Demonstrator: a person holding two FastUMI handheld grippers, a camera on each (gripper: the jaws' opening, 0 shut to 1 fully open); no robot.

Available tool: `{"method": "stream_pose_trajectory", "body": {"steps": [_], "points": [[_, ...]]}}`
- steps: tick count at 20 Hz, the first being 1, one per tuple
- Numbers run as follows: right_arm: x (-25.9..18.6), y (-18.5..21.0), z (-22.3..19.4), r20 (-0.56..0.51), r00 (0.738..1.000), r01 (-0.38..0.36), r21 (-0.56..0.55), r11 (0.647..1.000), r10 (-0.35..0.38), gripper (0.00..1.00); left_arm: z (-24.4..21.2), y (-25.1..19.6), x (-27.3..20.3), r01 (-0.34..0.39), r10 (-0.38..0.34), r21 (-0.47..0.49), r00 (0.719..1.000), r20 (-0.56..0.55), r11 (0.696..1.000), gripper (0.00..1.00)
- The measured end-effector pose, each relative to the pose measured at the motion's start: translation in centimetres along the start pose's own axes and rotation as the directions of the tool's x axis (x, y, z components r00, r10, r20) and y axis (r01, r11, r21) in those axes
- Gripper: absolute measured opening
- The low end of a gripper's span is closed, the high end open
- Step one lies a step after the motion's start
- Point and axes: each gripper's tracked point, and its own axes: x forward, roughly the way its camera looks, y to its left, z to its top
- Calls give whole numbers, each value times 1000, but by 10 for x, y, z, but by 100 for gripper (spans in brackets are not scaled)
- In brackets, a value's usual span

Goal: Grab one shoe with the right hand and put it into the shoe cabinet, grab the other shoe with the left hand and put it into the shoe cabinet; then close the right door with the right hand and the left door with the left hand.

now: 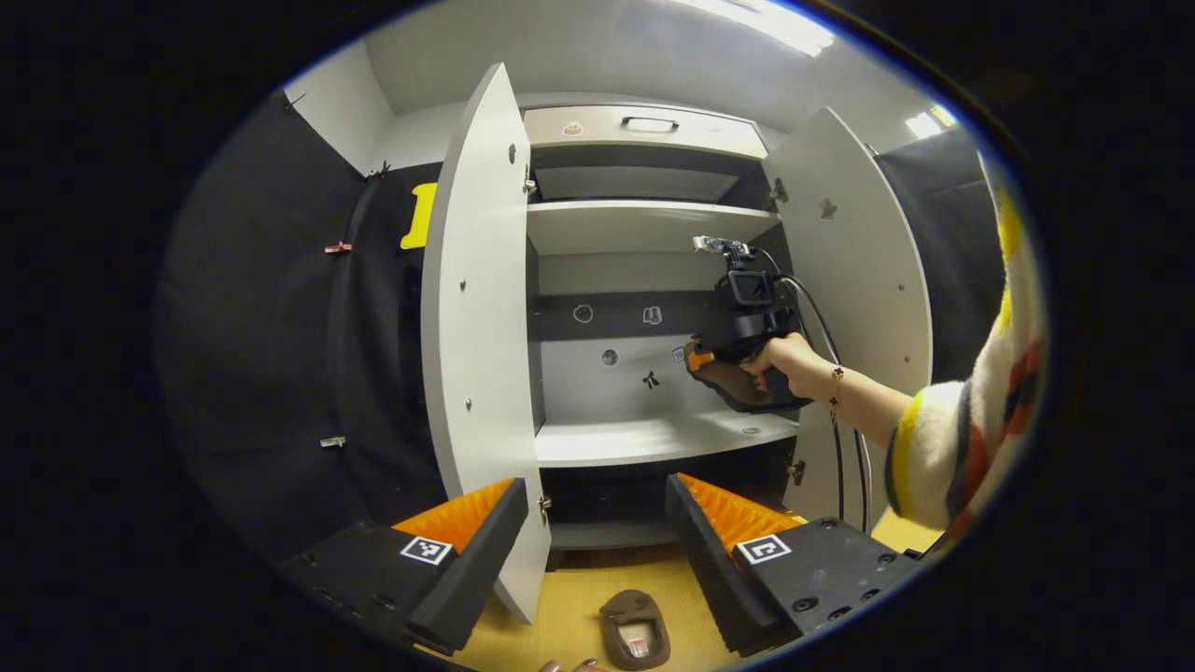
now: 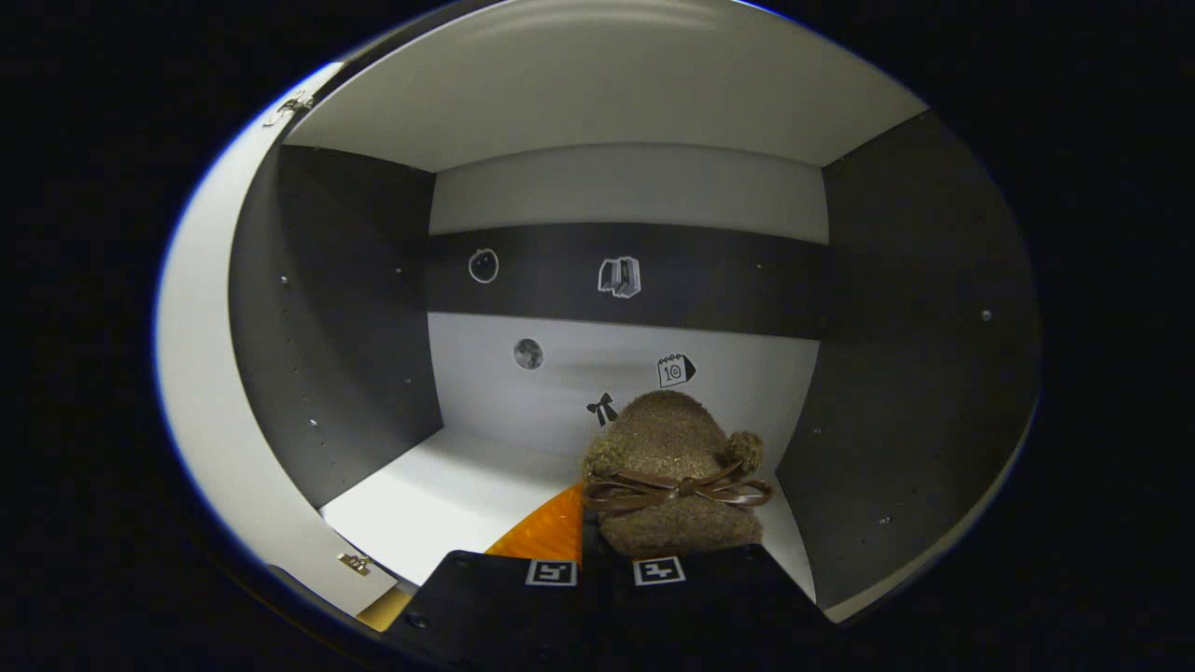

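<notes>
both doors (image 1: 481,308) open, shelf (image 2: 448,495) clear left

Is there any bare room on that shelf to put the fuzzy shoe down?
Yes. The white shelf is bare from the dark left wall across to the shoe in the right gripper. It is tighter by the right wall.

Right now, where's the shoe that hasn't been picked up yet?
The second shoe lies on the wooden floor in front of the open shoe cabinet, low in the left gripper view, between the open left claw's fingers.
</notes>
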Motion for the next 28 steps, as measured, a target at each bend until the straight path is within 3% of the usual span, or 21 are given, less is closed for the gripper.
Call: {"method": "stream_pose_trajectory", "body": {"steps": [4, 8, 13, 15, 17, 18, 22, 25, 28], "points": [[53, -13, -39, -112, 993, 28, 19, 999, -25, 7, 0, 5, 10, -53, 53, 5, 998, -16, 999, 95], [79, -14, -68, -193, 981, 27, 42, 999, -18, 11, -1, 3, 21, -77, 77, -5, 997, -30, 997, 95], [75, -2, -82, -242, 970, -18, 8, 1000, 19, 25, 1, -1, 28, -76, 75, -13, 997, -35, 997, 95], [59, 4, -76, -239, 970, -54, 5, 999, 53, 31, 2, -4, 27, -65, 64, -16, 997, -34, 998, 95], [39, 7, -68, -222, 973, -72, 0, 997, 70, 61, 2, -7, 27, -49, 49, -24, 998, -35, 998, 95], [27, 8, -63, -213, 974, -77, 0, 997, 75, 84, 2, -9, 26, -40, 39, -28, 999, -35, 999, 95], [-33, 16, -25, -81, 990, -115, 1, 993, 115, 97, 5, -15, 21, 6, -6, -26, 1000, -20, 1000, 95], [-95, 27, 4, 49, 986, -161, 32, 987, 159, 97, -3, -24, 14, 67, -67, -32, 997, -25, 997, 95], [-154, 34, -5, 106, 981, -169, 40, 985, 164, 97, -17, -33, 6, 130, -131, -51, 991, -18, 990, 95]]}}
